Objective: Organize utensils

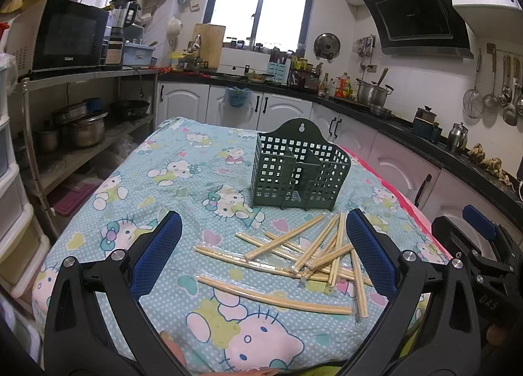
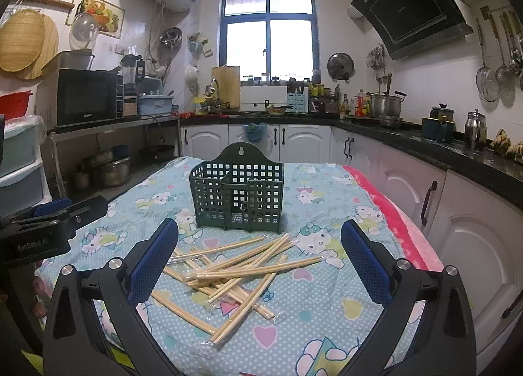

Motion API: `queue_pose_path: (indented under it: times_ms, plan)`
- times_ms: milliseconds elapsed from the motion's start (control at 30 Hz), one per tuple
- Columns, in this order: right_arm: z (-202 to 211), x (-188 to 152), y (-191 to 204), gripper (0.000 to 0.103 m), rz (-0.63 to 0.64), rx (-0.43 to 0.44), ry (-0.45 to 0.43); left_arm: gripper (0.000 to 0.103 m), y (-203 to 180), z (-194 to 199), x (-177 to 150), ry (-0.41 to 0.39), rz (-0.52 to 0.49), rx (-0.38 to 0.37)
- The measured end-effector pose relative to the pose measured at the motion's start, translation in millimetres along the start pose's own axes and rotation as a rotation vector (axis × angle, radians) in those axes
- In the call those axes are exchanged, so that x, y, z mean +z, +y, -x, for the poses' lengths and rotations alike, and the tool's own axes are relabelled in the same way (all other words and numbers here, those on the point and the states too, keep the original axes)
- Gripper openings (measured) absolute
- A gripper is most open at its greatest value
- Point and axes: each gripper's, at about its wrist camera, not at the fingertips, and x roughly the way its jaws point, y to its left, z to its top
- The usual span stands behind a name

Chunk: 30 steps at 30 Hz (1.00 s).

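Observation:
Several wrapped pairs of wooden chopsticks lie in a loose crossed pile on the cartoon-cat tablecloth. Behind the pile stands a dark green perforated utensil holder, upright, with nothing in its compartments. My left gripper hovers open above the near side of the pile, nothing between its blue pads. My right gripper is open too, above the pile and facing the holder. The right gripper's body shows at the left wrist view's right edge; the left gripper's body shows at the right wrist view's left edge.
A metal shelf rack with pots and a microwave stands to the left of the table. White cabinets under a black counter run along the right and back. A pink cloth edge borders the table's right side.

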Motion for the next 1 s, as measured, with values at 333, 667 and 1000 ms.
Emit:
queue_pose_path:
  times_ms: [333, 667, 1000]
  plan:
    - [-6.9, -3.0, 0.5, 0.097, 0.002, 0.026, 0.017, 0.093, 9.7, 5.7, 2.2, 0.007, 0.012, 0.019]
    - [-17.5, -3.3, 1.5, 0.097, 0.004, 0.058, 0.066, 0.093, 28.4, -0.2, 5.5, 0.044, 0.041, 0.053]
    - [-38.8, 4.9, -1.8, 0.097, 0.015, 0.061, 0.142, 0.093, 71.0, -11.5, 6.2, 0.140, 0.136, 0.054]
